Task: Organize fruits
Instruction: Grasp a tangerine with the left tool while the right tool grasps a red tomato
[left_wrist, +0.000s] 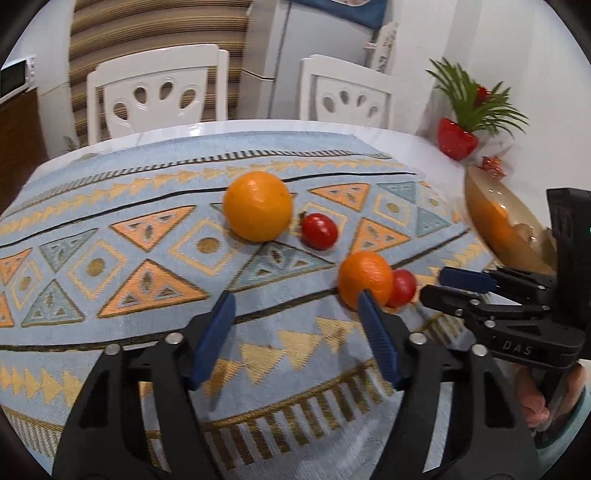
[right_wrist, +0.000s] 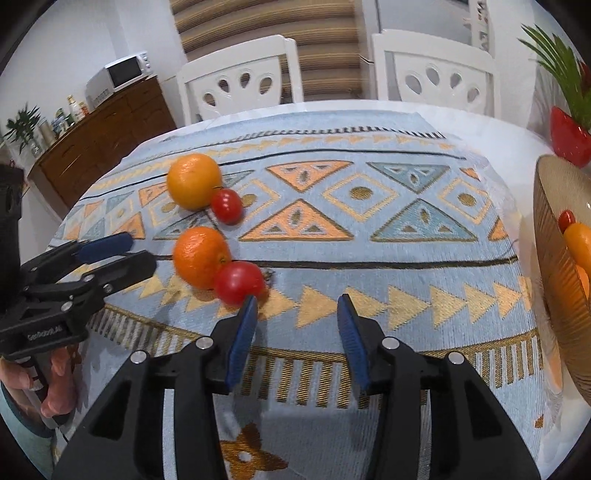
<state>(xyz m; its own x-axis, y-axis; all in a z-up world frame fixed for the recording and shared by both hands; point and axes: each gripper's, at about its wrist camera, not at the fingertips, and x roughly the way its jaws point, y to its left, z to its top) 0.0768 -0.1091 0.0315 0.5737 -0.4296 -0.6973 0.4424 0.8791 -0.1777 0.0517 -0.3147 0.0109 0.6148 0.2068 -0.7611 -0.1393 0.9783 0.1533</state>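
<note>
On the patterned tablecloth lie a large orange with a small tomato beside it. Nearer lie a smaller orange and a tomato touching it. My left gripper stands open with only cloth between its fingers; its right fingertip overlaps the smaller orange in the picture. In the right wrist view the same smaller orange and tomato lie just left of my right gripper, which is open and holds nothing. Its left fingertip is close to the tomato.
A ribbed amber bowl with fruit inside stands at the table's right edge. Behind it is a red vase with a green plant. Two white chairs stand at the far side. A sideboard with a microwave is at the far left.
</note>
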